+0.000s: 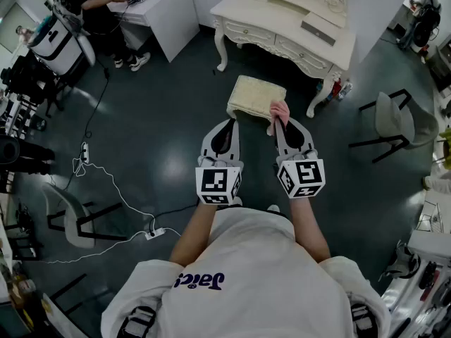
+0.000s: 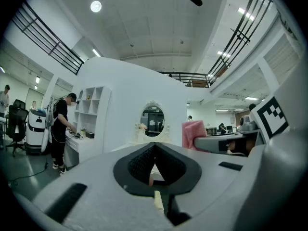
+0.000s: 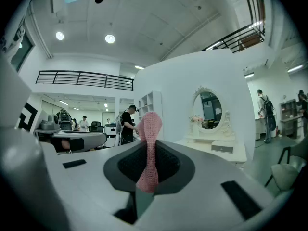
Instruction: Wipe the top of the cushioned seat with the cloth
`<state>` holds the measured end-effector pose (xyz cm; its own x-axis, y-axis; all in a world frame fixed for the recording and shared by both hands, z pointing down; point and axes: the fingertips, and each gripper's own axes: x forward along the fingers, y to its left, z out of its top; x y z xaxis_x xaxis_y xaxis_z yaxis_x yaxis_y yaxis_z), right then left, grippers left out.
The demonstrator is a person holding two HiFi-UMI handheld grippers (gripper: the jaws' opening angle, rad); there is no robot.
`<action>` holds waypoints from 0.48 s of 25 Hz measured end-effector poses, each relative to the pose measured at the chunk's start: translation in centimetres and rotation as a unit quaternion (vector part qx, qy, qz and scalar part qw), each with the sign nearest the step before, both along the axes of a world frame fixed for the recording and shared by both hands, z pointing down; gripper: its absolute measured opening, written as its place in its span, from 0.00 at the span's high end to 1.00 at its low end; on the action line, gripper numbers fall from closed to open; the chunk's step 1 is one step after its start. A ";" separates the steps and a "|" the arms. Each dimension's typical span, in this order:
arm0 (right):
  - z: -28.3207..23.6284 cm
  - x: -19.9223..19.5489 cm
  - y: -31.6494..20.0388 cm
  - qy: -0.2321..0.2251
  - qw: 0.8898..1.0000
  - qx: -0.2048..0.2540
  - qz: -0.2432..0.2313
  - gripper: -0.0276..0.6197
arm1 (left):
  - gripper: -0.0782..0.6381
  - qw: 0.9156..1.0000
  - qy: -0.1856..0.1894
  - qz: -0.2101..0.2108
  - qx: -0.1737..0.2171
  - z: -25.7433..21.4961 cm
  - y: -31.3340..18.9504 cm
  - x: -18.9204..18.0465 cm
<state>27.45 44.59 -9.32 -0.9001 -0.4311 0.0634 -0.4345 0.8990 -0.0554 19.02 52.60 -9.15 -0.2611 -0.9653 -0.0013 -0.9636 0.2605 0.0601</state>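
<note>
The cushioned seat [image 1: 256, 96] is a cream square stool on the dark floor, in front of the white dressing table [image 1: 289, 27]. My right gripper [image 1: 282, 122] is shut on a pink cloth [image 1: 280, 111], which hangs at the seat's near right edge. In the right gripper view the cloth [image 3: 149, 150] stands up between the black pads of that gripper [image 3: 150, 146]. My left gripper [image 1: 227, 127] hovers just short of the seat's near left corner. Its jaws [image 2: 155, 148] meet with nothing between them. The cloth [image 2: 193, 134] also shows to its right.
An oval mirror [image 3: 210, 109] stands on the dressing table. A person works at a white desk [image 1: 151, 5] at the back left. Chairs stand at the right [image 1: 394, 118] and the left [image 1: 70, 217]. Cables and a power strip [image 1: 153, 233] lie on the floor at the left.
</note>
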 end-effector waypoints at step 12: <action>4.5 -7.0 0.0 0.028 0.999 -0.040 0.016 0.91 | 0.88 0.999 0.053 -0.003 -0.012 4.5 1.3 -7.6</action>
